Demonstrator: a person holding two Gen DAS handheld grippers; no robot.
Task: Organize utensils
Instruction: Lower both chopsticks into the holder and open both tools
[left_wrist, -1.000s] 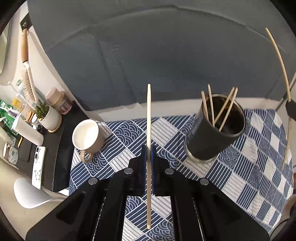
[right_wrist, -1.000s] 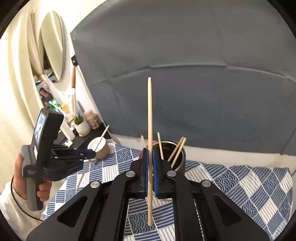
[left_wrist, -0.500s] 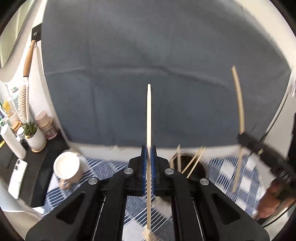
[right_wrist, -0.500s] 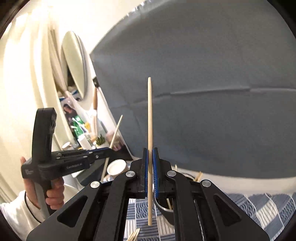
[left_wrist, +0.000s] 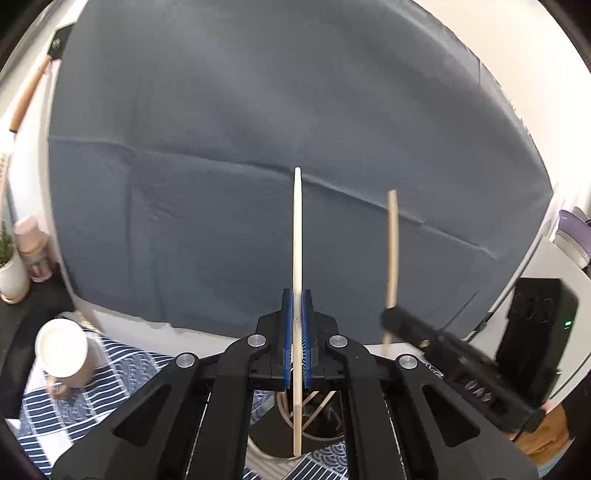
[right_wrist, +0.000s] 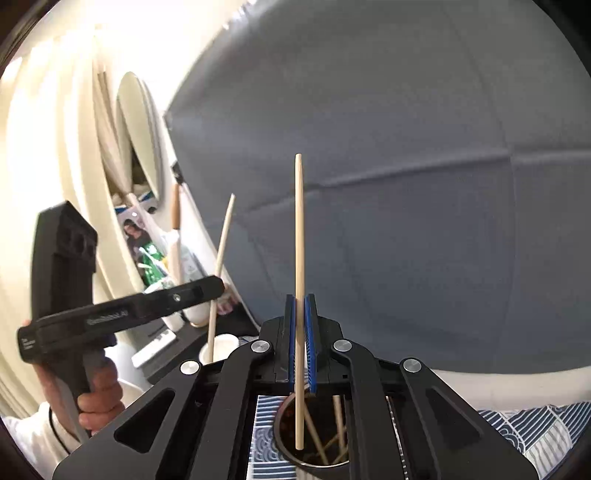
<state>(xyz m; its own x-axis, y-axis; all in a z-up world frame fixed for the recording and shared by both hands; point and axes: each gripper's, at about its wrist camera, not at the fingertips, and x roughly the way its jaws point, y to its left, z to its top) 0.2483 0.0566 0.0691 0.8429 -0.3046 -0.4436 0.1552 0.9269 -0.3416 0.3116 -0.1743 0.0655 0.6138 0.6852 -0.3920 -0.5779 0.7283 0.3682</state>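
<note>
Over the dark holder (right_wrist: 314, 443), both grippers are pinching one chopstick each: left gripper (left_wrist: 297, 339), right gripper (right_wrist: 301, 343). Risk: sticks colliding at the rim, or snagging chopsticks already inside.

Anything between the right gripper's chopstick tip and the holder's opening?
Nothing: in the right wrist view, the chopstick hangs over the holder, whose mouth shows only chopsticks already inside.

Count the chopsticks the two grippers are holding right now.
2. One chopstick stands upright, clamped in the left gripper; the other chopstick is clamped in the right gripper, its lower end over the holder. Loose ones inside excluded.
</note>
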